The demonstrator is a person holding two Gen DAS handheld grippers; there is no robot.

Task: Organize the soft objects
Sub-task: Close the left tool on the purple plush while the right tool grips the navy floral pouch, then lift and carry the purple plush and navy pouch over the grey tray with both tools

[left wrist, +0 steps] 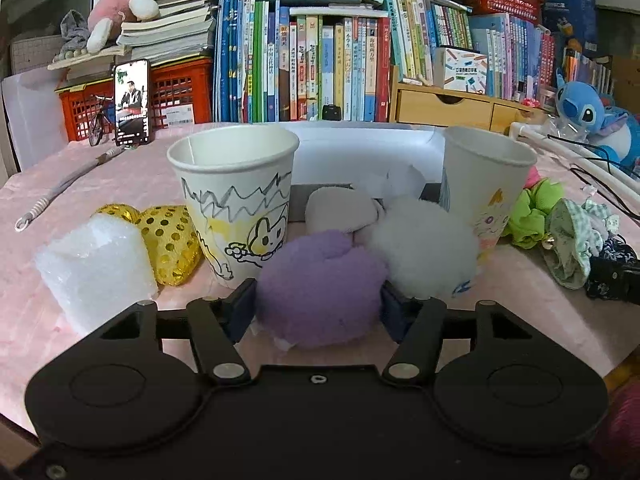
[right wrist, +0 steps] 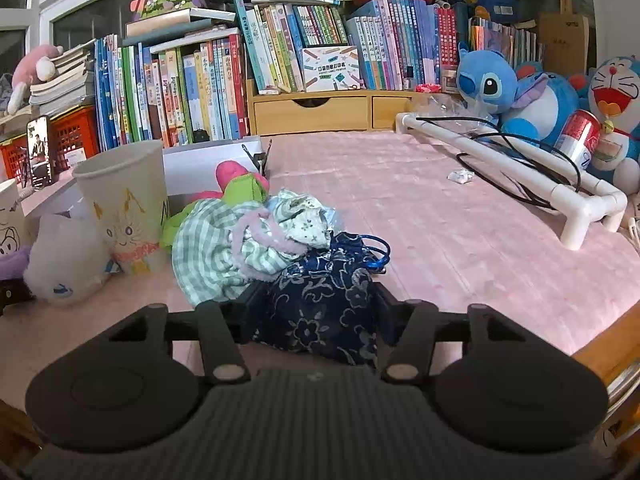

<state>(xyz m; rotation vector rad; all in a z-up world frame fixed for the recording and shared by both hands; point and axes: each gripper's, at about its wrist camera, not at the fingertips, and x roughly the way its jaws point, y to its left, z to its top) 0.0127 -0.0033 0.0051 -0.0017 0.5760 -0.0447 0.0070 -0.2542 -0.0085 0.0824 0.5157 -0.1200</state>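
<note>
The grasping step is judged to be in hand on both sides at once. The left gripper (left wrist: 318, 306) is clenched on a purple plush toy (left wrist: 320, 284), whose sides are pressed in by the two pads while it rests on the pink tablecloth (left wrist: 120, 168). It lies just in front of the rabbit cup (left wrist: 236, 200) and touches a white plush toy (left wrist: 424, 244), which leans against the cat cup (left wrist: 486, 196). A sequined gold heart (left wrist: 170, 240) and a white foam block (left wrist: 96, 268) are seen to the left of the rabbit cup. The right gripper (right wrist: 316, 312) is closed on a dark blue floral pouch (right wrist: 324, 304), which sits on the cloth against a heap of checked and green scrunchies (right wrist: 224, 240). Neither item is seen lifted yet. Next, a straight lift is called for, so that the neighbouring soft things are not dragged along, and then a carry to an open cup mouth, where each soft piece must be squeezed narrow enough to pass the rim without the light paper cup being tipped over.
</note>
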